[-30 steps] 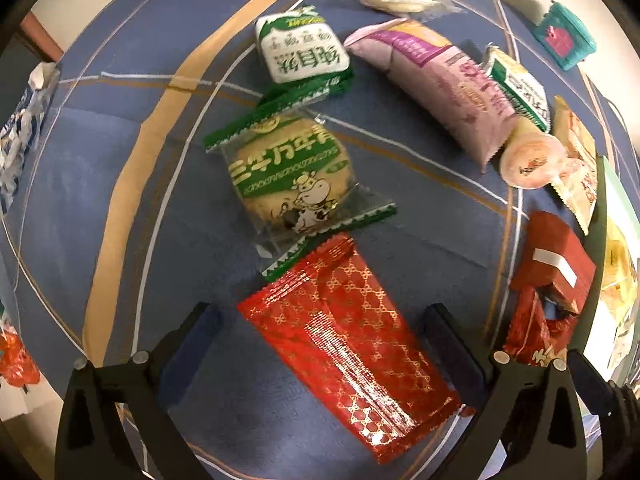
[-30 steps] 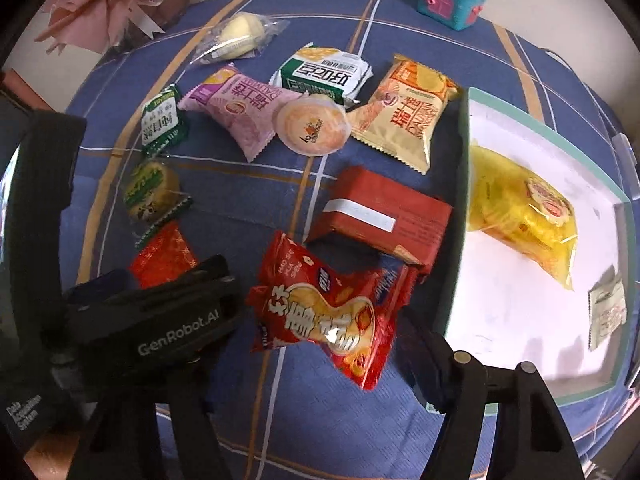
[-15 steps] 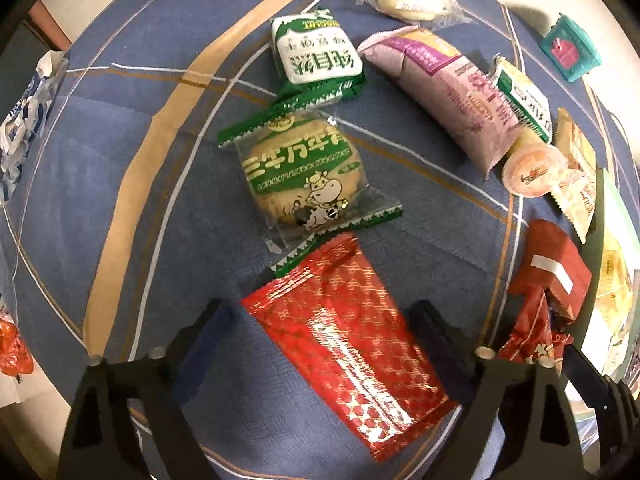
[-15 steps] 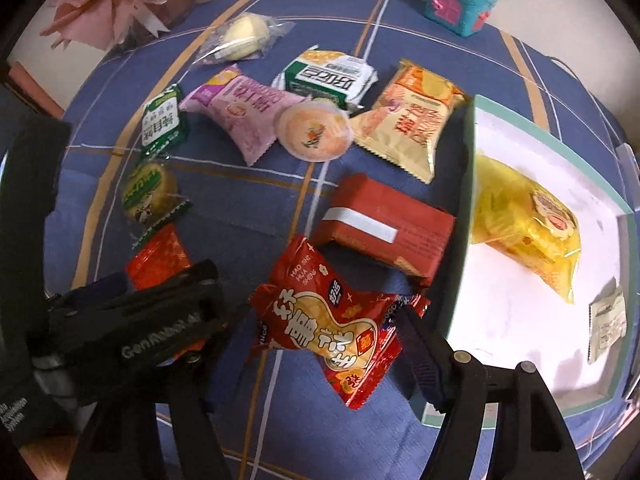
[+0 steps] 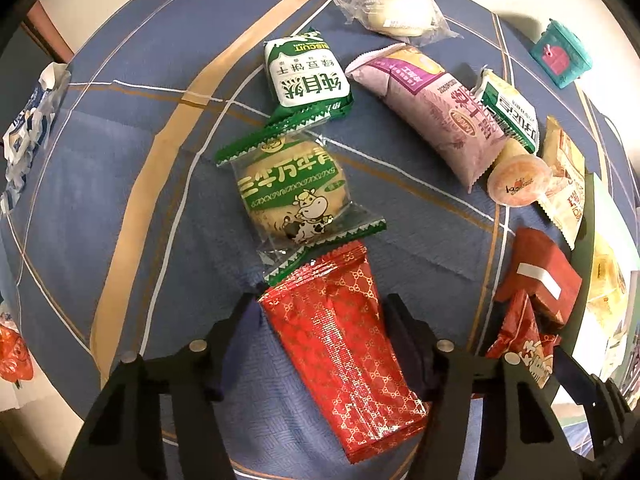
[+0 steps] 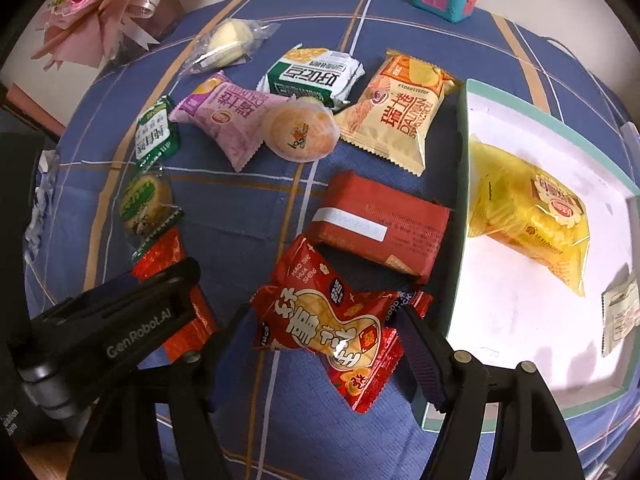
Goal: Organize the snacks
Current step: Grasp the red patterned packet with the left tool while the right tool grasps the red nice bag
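While the left tongs [image 5: 320, 316] are sitting with their fingers pressing both sides of the red-and-gold foil packet [image 5: 344, 356] lying flat on the blue plaid table [image 5: 132, 208], the right tongs [image 6: 320, 320] are closing on the red peanut snack bag [image 6: 328, 320], which is looking a bit crumpled between the fingers. That bag is sitting just beside the teal-rimmed tray [image 6: 464, 184], where a yellow snack bag [image 6: 528, 220] is already lying. The green cow biscuit [image 5: 292, 196] is overlapping the foil packet's far end.
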